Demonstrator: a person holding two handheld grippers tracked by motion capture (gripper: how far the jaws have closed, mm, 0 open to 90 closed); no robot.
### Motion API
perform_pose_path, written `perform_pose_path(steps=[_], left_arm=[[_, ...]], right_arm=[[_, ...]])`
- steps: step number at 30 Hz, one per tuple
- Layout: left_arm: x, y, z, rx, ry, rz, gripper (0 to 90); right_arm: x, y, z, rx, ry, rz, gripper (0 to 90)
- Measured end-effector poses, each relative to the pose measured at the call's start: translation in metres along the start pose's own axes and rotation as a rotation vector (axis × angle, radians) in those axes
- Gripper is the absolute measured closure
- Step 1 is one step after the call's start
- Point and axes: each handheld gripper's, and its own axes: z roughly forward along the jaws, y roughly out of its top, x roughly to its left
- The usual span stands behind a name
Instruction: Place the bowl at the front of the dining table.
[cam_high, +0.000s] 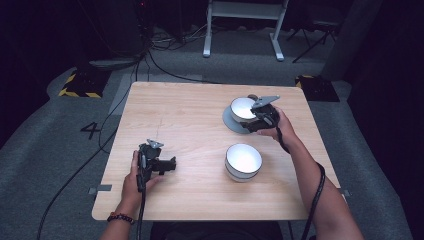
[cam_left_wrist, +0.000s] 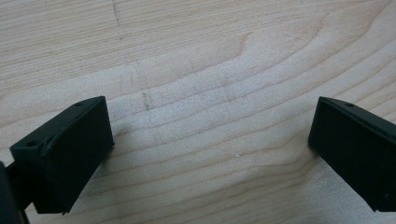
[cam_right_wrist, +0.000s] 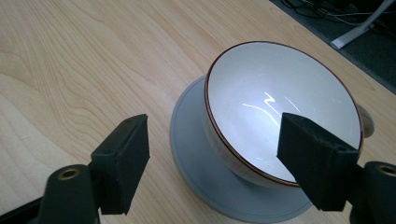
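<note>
The pale wooden counter (cam_high: 190, 115) shows wavy tan grain. Right of centre in the high view, a round white ceramic bowl with a thin red-brown rim line (cam_right_wrist: 280, 112) sits on a flat grey round saucer (cam_right_wrist: 196, 140). Below it, a second white bowl with a dark rim line and dark band (cam_high: 243, 161). Both tongs are matte black (cam_right_wrist: 215, 154) (cam_left_wrist: 210, 154).

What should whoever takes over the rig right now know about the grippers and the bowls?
Left hand-held gripper: open, low over bare table, holding nothing.
Right hand-held gripper: open, jaws either side of the near rim of the far bowl; not closed on it.
Far bowl: upright and empty, on a grey plate.
Second bowl: nearer, directly on the table, untouched.
Done: right gripper lined up at the rim.
Left: probably close on the rim and lift the bowl; where it goes is unclear.
</note>
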Motion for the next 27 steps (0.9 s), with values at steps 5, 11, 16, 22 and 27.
perform_pose_path(steps=[5,11,16,22,27], left_arm=[[0.000,0.000,0.000,0.000,0.000,0.000,0.0],[0.000,0.000,0.000,0.000,0.000,0.000,0.0],[0.000,0.000,0.000,0.000,0.001,0.000,0.0],[0.000,0.000,0.000,0.000,0.000,0.000,0.0],[0.000,0.000,0.000,0.000,0.000,0.000,0.0]], right_arm=[[0.003,-0.001,-0.006,0.002,-0.001,-0.012,24.9],[0.005,-0.003,-0.012,-0.001,-0.010,-0.021,25.0],[0.005,-0.005,-0.016,-0.002,-0.017,-0.019,25.0],[0.007,-0.008,-0.023,-0.003,-0.020,-0.025,25.0],[0.009,-0.009,-0.027,-0.010,-0.022,-0.030,25.0]])
